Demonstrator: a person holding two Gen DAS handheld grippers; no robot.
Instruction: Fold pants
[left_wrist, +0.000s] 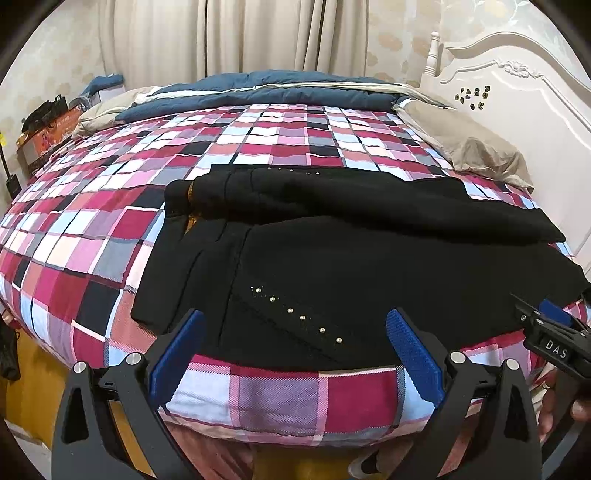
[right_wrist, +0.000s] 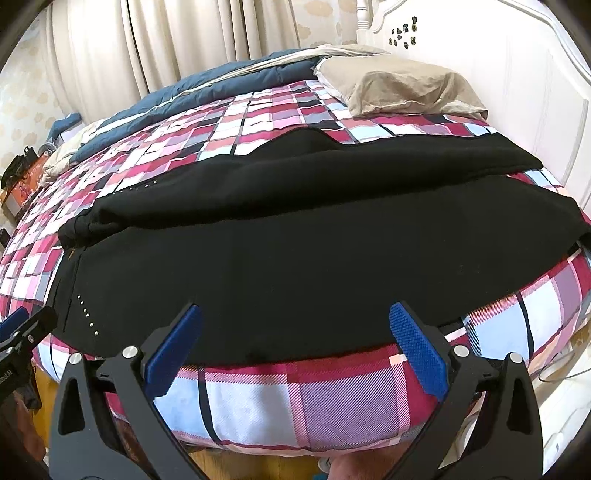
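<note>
Pants (left_wrist: 369, 266): black, spread across the near side of the bed, with the near edge lying along the mattress edge right in front of me.
Legs: one lies flat toward me; the other lies beyond it, bunched into a long ridge (right_wrist: 295, 162) that runs toward the headboard end.
Studs: a slanted row of small shiny studs (left_wrist: 295, 314) sits on the near leg, close to my left tongs; a second row shows faintly on the far leg.
Waist end: points to my left, where a bit of orange lining (left_wrist: 190, 206) shows in the folds.
Left tongs (left_wrist: 295, 347): held apart, blue pads wide, hanging just off the near edge of the pants and gripping nothing.
Right tongs (right_wrist: 295, 343): also apart and empty, over the bed edge and the near hem of the leg; in the left view their tip (left_wrist: 546, 325) shows at the far right, beside the pants.
Bed cover (left_wrist: 92, 221): checked in pink, red, white, grey and dark blue, under the pants.
Pillow (right_wrist: 399, 85): beige, by the white headboard (left_wrist: 517, 92), apart from the pants.
Quilt (left_wrist: 258, 92): blue, piled along the far side of the bed in front of cream curtains (left_wrist: 240, 33).
Box (left_wrist: 48, 136): orange, beside the bed on my far left.
</note>
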